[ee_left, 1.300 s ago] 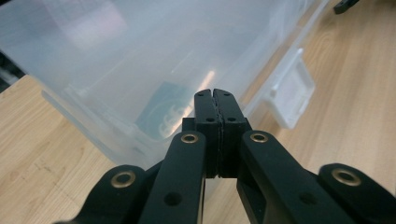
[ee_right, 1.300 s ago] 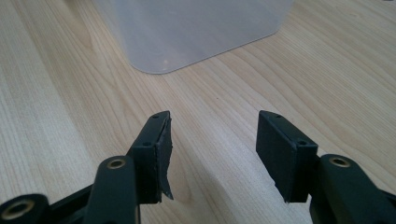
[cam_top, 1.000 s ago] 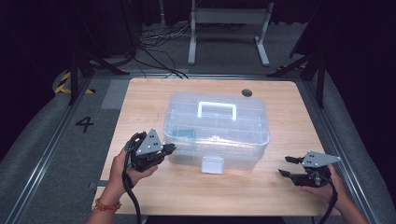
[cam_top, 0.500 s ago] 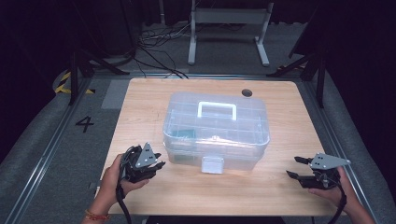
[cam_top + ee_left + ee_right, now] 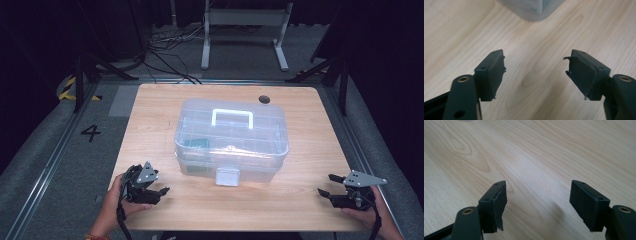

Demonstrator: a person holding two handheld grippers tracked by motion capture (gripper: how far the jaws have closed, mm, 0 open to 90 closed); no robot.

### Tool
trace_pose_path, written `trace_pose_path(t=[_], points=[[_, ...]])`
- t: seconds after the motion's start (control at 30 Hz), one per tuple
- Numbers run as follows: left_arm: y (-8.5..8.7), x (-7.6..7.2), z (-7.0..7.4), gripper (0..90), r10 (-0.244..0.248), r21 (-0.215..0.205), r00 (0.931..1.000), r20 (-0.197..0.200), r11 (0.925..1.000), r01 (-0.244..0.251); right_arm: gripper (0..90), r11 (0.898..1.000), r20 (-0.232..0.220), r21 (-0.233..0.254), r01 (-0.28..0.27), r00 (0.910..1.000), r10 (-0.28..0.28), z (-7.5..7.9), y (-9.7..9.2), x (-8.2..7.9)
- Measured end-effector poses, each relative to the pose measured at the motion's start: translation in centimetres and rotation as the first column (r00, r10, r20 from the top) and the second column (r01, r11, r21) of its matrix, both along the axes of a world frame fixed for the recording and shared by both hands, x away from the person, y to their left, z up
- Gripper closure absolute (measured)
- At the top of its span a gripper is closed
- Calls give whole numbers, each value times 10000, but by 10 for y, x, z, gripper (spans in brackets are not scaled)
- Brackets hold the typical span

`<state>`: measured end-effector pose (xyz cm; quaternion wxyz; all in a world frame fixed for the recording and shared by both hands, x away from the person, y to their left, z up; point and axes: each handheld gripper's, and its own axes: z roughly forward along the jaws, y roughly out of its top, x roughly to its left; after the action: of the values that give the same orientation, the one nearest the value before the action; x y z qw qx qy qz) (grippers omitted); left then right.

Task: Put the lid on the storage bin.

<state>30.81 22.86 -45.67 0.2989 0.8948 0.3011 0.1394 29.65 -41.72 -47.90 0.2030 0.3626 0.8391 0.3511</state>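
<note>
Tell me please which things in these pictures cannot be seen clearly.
- Contents of the clear box, high view: a teal thing inside is blurred by the cloudy lid and walls.
- Front latch, high view: too small to tell whether it is fastened.
- Box corner, left gripper view: cut off by the top edge.
- Floor marking, high view: partly lost in the dark.

Light wooden desk (image 5: pixel 150 130), a dark round hole (image 5: pixel 264 99) near its far right corner. Grey floor (image 5: pixel 45 165) around it, marked "4" (image 5: pixel 91 132) at left. White metal stand (image 5: pixel 245 30) and loose cables (image 5: pixel 170 42) behind the desk.
</note>
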Motion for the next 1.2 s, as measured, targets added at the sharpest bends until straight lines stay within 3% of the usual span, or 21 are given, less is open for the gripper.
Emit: trace_pose_path(t=[0.1,0.17,0.23,0.3,1.2], points=[[8,-2,-8,211,223,-1,9996,-200,9998,-223,286,9994,-104,260,231,9997,-229,-5,-6,-2],[13,-4,-16,204,577,-162,9972,-466,9982,-585,263,9957,-265,716,594,9980,-576,-8,-13,-4],[21,-6,-21,153,897,-699,9947,-512,9932,-932,239,9914,-202,790,1048,9944,-1035,-8,-16,-5],[25,-10,-27,152,1048,-1200,9944,-107,9872,-1054,198,9894,-568,787,1221,9914,-1179,-9,-16,-3],[26,-12,-27,147,1146,-1224,9933,-149,9857,-1155,181,9890,-568,734,1285,9906,-1245,-9,-14,-2]])
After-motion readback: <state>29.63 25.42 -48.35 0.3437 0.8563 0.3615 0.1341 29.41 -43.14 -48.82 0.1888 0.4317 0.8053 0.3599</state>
